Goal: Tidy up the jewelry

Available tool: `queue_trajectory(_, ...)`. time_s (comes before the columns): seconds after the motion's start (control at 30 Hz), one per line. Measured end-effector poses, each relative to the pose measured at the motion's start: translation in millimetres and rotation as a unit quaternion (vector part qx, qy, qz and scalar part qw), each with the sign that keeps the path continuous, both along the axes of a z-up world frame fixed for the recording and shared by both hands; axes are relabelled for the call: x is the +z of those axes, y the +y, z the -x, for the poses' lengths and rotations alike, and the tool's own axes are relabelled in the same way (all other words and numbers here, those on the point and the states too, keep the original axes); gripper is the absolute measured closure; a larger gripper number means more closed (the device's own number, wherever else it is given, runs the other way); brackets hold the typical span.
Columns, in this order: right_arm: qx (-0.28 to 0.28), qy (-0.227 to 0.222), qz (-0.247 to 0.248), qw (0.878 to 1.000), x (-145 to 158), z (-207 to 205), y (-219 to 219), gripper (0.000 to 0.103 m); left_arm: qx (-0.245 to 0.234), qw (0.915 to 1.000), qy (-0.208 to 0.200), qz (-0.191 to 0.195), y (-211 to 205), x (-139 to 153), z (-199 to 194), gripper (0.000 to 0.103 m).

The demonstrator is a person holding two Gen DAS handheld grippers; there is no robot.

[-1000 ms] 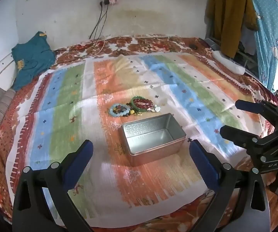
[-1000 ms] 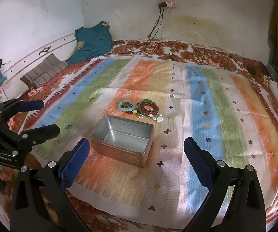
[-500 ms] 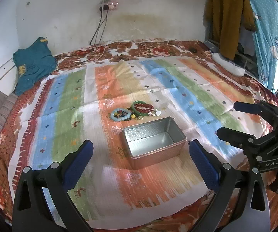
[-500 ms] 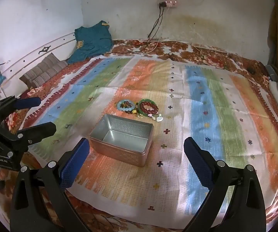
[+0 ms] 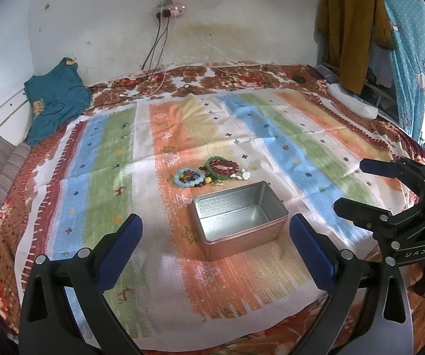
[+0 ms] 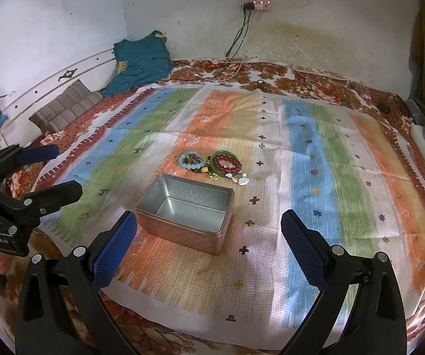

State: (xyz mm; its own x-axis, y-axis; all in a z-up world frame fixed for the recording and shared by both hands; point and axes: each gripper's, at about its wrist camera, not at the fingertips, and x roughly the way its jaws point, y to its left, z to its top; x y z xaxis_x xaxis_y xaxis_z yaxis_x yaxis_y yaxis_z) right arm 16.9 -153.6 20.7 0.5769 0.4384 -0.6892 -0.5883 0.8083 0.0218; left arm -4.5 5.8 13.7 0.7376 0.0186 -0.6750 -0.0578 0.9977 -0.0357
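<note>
An open, empty metal tin (image 5: 239, 222) stands on the striped cloth; it also shows in the right wrist view (image 6: 186, 213). Just beyond it lies a small heap of jewelry: a pale blue bead bracelet (image 5: 187, 177), a red bead bracelet (image 5: 223, 166) inside a green bangle, and small charms (image 6: 240, 180). My left gripper (image 5: 214, 236) is open and empty, held short of the tin. My right gripper (image 6: 208, 236) is open and empty, also short of the tin, and shows at the right of the left wrist view (image 5: 360, 186).
The striped cloth (image 6: 316, 177) covers a floral bedspread. A teal garment (image 5: 56, 100) and striped cushions (image 6: 64, 109) lie at the back left. Cables (image 6: 236, 47) hang from a wall socket. Hanging clothes (image 5: 357, 26) stand at the right.
Both grippers have tilted slightly, so the tin and jewelry sit a little lower in the left view. Nothing was grasped or moved on the cloth.
</note>
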Motion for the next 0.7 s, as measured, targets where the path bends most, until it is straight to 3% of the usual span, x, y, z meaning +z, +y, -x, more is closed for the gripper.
queue_trajectory(0.7, -0.008, 0.006, 0.011, 1.0, -3.1, -3.7, 0.9, 0.004, 0.01, 0.9999, 0.01, -0.001, 3.9, -6.2, 0.5, 0.005)
